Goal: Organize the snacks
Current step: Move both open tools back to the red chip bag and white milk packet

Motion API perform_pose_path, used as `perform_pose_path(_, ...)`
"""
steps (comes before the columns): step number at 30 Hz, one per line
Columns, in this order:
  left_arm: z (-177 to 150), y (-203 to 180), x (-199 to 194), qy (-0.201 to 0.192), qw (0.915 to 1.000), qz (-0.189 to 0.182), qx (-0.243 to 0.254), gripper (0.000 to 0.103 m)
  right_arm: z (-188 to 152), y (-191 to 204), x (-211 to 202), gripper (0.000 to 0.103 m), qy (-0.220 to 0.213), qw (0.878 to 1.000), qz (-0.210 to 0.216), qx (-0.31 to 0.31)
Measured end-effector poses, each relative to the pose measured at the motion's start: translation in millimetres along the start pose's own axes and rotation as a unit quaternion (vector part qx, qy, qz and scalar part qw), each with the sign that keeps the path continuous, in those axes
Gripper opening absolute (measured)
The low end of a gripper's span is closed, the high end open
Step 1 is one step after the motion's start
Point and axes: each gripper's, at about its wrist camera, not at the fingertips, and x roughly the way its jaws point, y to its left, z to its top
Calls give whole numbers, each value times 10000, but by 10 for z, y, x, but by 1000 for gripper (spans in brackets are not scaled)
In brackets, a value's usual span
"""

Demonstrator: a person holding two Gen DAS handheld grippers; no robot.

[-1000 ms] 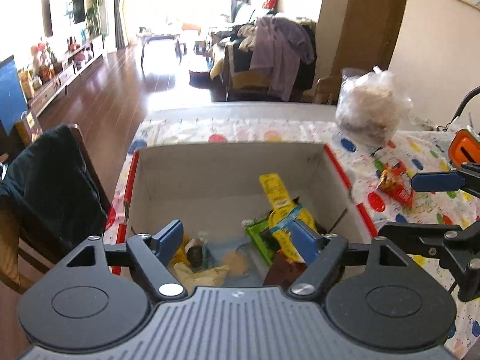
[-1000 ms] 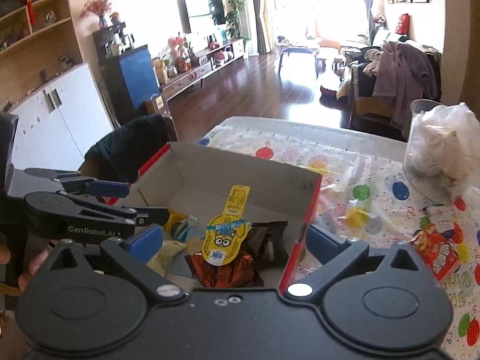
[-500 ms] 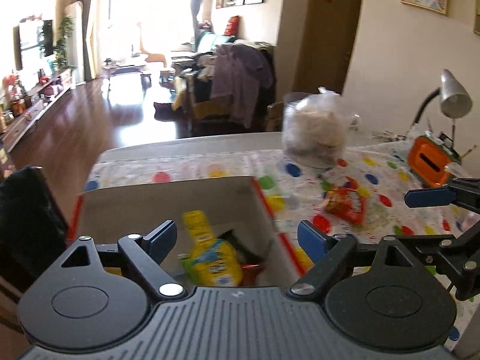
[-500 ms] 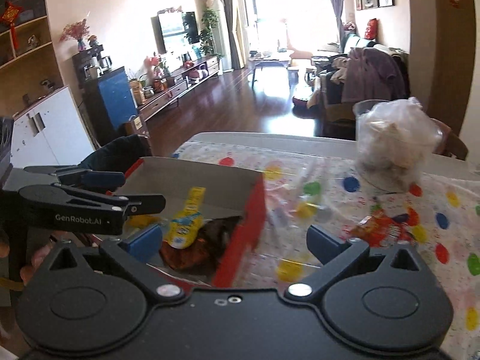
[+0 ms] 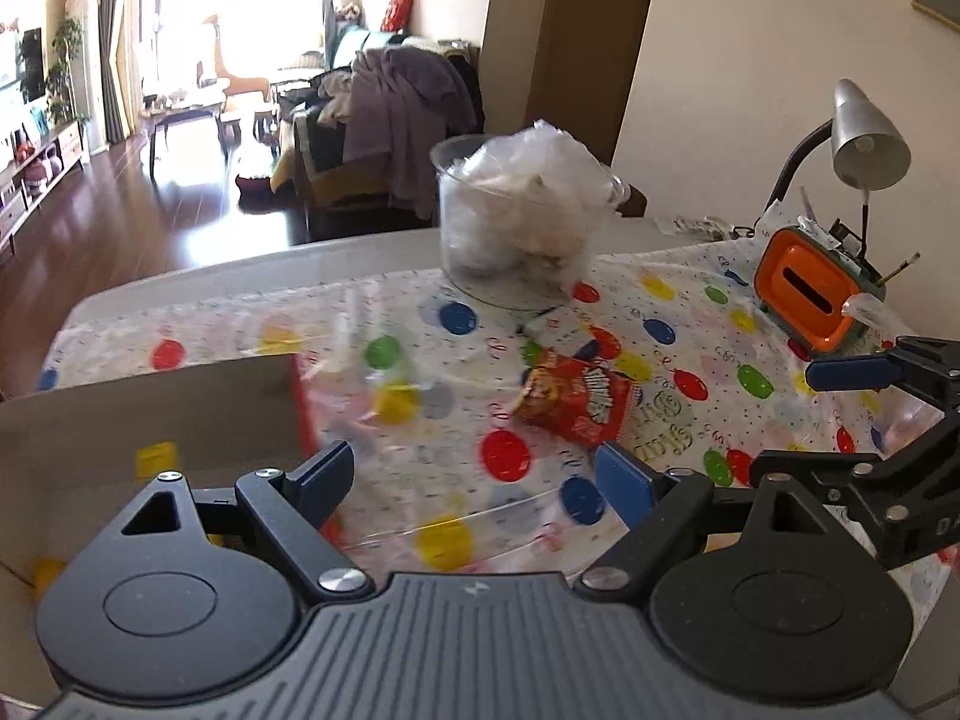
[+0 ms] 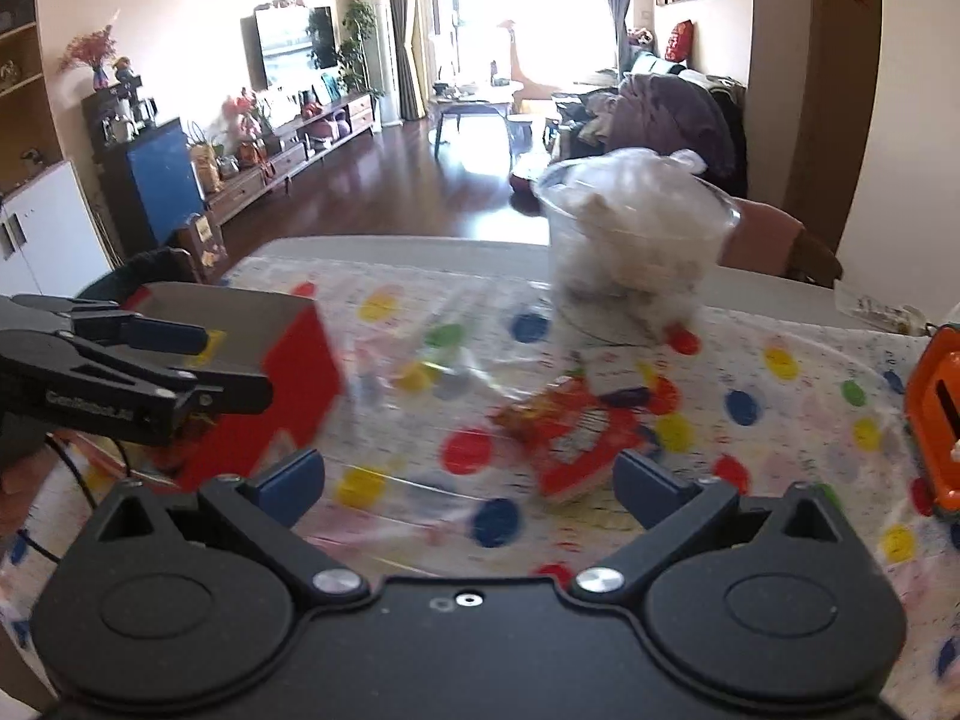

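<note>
A red snack packet [image 5: 576,405] [image 6: 570,438] lies flat on the dotted tablecloth [image 5: 456,324], right of the red-edged cardboard box [image 5: 180,414] [image 6: 282,372]. My left gripper [image 5: 474,474] hangs open over the cloth between box and packet, with nothing between its fingers. My right gripper [image 6: 468,480] is open too, and the packet lies just beyond its right finger, untouched. A yellow snack [image 5: 156,456] peeks out inside the box. Each gripper shows in the other's view: the right gripper [image 5: 864,414] at the right edge, the left gripper [image 6: 138,360] at the left edge.
A clear tub stuffed with white plastic bags [image 5: 522,222] [image 6: 630,252] stands at the table's far side. An orange box [image 5: 810,294] [image 6: 936,420] and a grey desk lamp [image 5: 864,144] occupy the right. A chair with dark cloth [image 6: 144,270] sits beyond the left corner.
Both grippers have swung right, away from over the box to the cloth near the red packet. The box has slid to the left edge of each view. The left jaws opened slightly wider.
</note>
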Motion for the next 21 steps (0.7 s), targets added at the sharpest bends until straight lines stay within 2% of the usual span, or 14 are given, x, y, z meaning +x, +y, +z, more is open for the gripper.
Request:
perform_pose_path(8,155,-370,544,251,9996,113,-62,88,18,-711,348,103,230,9996,15,-152)
perform_pose_path(13,228,-521,989,556,9968,244,-524,88,158,-1134,706,103,375,9989,-178,-209)
perform_pose_path(16,314,-546,1333,827,9897,405,-1099,88,219,-1360,894,102,455,9983,-288,-230)
perform_pose_path(21,470,-543,1875,1243,9682,601,-2088,88,250,-1696,1015,102,431,9982,-396,-108)
